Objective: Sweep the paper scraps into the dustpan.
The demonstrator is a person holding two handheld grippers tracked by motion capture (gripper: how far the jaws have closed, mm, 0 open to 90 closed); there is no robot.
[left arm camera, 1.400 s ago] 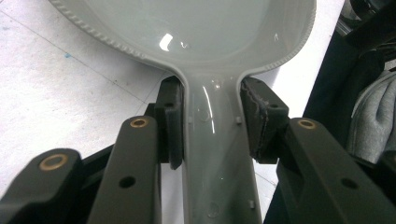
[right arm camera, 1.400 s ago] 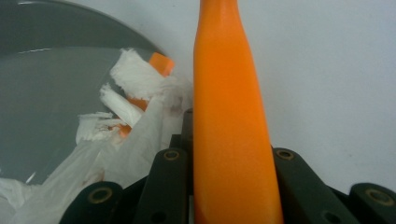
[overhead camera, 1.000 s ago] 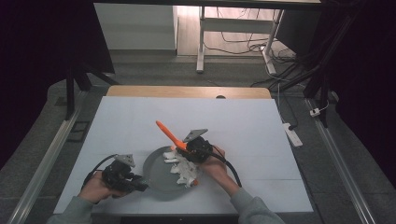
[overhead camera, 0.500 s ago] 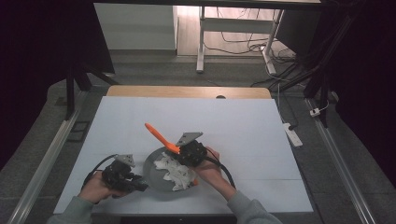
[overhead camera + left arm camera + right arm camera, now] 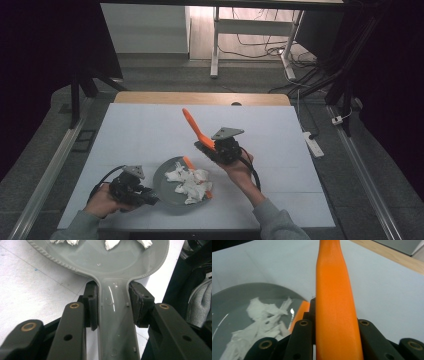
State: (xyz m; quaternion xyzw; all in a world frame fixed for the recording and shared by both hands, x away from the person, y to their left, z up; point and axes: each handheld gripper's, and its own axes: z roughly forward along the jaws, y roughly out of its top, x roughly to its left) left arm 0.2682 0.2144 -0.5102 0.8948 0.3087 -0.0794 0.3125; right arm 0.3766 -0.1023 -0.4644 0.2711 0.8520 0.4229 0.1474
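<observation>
Left gripper [image 5: 131,186] and right gripper [image 5: 223,146]: black bodies, grey three-cornered top plates, black trailing cables, brass-ringed pivots on black jaws. Person: grey sleeves [image 5: 272,217].

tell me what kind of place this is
Probably a lab or recording workspace, not a kitchen: a table covered in white sheeting, dark curtains around it, loose cables on the floor behind, and a power strip alongside.
</observation>
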